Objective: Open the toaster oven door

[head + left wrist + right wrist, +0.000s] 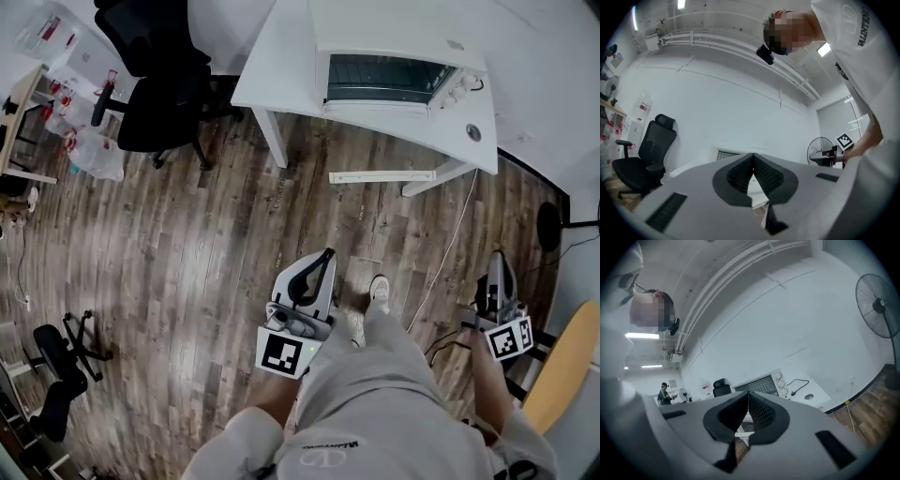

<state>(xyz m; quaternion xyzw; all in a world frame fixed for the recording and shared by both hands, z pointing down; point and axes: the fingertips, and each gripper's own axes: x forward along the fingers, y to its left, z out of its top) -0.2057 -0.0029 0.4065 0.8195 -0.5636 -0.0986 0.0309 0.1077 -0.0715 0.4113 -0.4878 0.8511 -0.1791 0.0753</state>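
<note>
Toaster oven (394,80), a white box with a dark glass door shut and round knobs at its right end, sits on the smooth white counter (281,47). Below it is a grey-brown wood-plank floor (187,244), with a black office chair (155,89) to the left. Left gripper (327,255) and right gripper (497,256) hang well apart from the oven, both with jaws closed on nothing.

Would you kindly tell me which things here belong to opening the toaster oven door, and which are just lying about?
For the job: toaster oven, closed; white table; left gripper and right gripper, both shut.
Lying about: office chair; plastic bag; fan.
</note>
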